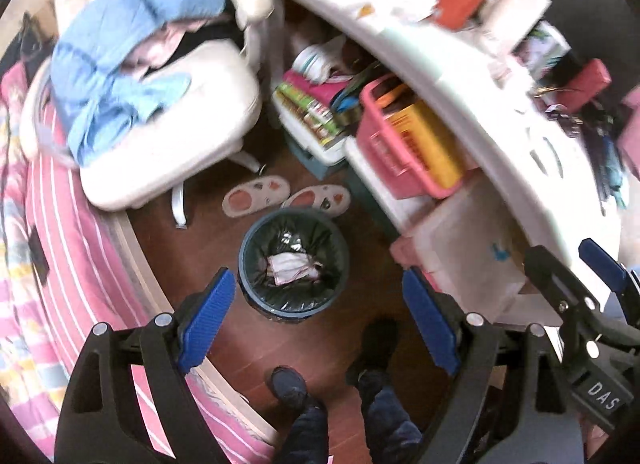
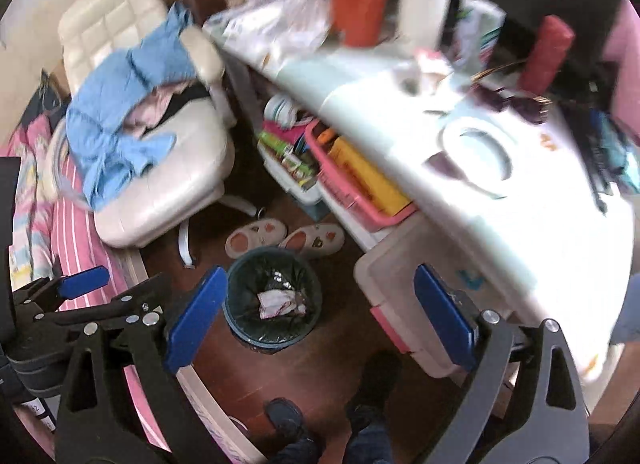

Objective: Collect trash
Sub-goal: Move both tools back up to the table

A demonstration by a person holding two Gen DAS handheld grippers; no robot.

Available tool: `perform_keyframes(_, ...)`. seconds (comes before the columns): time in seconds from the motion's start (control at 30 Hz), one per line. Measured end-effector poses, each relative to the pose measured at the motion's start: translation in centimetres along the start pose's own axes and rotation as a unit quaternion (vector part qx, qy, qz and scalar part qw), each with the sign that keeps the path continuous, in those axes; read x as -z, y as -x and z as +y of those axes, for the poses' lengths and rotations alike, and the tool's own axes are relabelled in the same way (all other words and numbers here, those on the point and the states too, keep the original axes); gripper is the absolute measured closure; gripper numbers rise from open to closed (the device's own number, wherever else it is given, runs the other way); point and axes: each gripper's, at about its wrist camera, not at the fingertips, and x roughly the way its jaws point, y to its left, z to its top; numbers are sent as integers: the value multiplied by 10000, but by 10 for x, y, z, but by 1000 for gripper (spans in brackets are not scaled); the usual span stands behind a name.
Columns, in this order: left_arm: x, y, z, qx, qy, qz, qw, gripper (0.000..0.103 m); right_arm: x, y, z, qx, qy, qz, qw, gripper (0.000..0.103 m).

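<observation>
A dark round trash bin (image 1: 288,312) with a black liner stands on the wooden floor, and crumpled white and pink paper (image 1: 292,268) lies inside it. My left gripper (image 1: 320,322) hangs high above the bin, open, with nothing between its blue pads. To its right my right gripper (image 1: 572,268) shows beside the desk edge. In the right wrist view the same bin (image 2: 268,344) and paper (image 2: 280,302) lie below my right gripper (image 2: 320,318), whose blue pads stand wide apart and empty. My left gripper (image 2: 112,288) shows at the left edge there, open.
A cluttered white desk (image 2: 460,223) fills the right, with a pink basket (image 1: 384,151) and storage boxes (image 1: 472,248) beneath. A white chair (image 1: 172,135) carries blue clothes. Slippers (image 1: 256,195) lie behind the bin. A pink striped bed (image 1: 80,264) lies left. The person's feet (image 1: 288,384) stand below.
</observation>
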Motion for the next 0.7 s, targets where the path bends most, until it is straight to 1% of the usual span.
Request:
perform_keyframes(0.03, -3, 13, -9, 15, -90, -25, 10000, 20, -3, 13, -5, 37, -79, -57, 9999, 9)
perform_keyframes(0.1, -10, 27, -20, 61, -184, -56, 9998, 20, -8, 36, -17, 110, -231, -166, 9995, 9)
perform_keyframes(0.23, -19, 56, -57, 237, -542, -142, 9982, 19, -16, 75, -46, 288, -518, -381, 9975, 8)
perform_keyframes(0.4, -27, 74, -117, 477, -1020, -200, 9934, 19, -21, 107, -93, 539, -911, -536, 9929, 8)
perform_keyframes(0.53, -33, 77, -163, 606, -1312, -264, 9891, 16, -20, 120, -133, 732, -1196, -623, 9882, 8)
perform_keyframes(0.7, -41, 58, -211, 691, -1526, -162, 9857, 16, -22, 117, -183, 887, -1457, -628, 9833, 8)
